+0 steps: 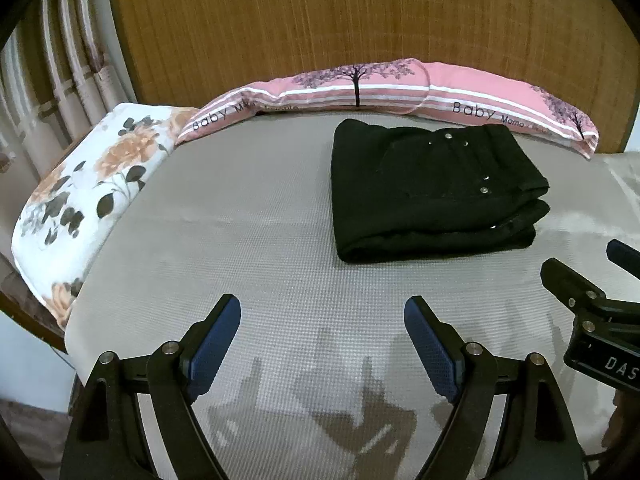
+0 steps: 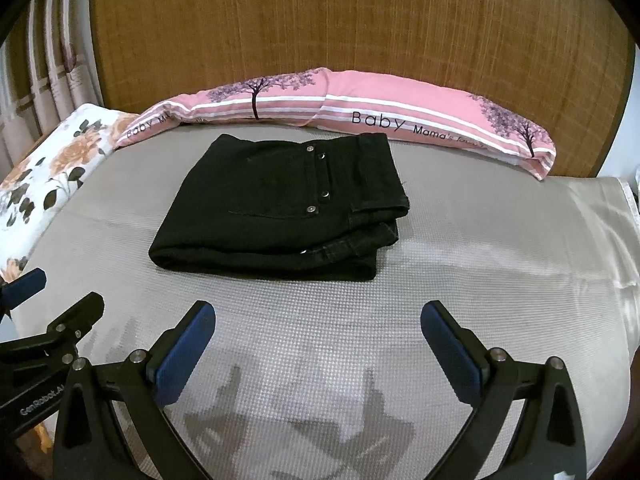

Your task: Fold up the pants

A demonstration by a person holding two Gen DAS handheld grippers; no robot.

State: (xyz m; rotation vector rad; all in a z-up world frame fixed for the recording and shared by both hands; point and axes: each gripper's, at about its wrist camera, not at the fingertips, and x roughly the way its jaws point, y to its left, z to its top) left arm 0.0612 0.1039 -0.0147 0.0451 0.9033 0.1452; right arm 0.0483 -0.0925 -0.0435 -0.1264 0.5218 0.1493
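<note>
Black pants [image 2: 280, 208] lie folded into a compact stack.

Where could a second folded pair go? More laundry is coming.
Bare grey mat lies between the black pants and the floral pillow, and between the pants and both claws. The strip by the pink pillow is crowded.

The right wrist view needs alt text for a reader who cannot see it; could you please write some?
Black pants lie folded into a compact stack on a grey bed, with a pink pillow along the wooden headboard behind. The right claw is open and empty in front.
</note>
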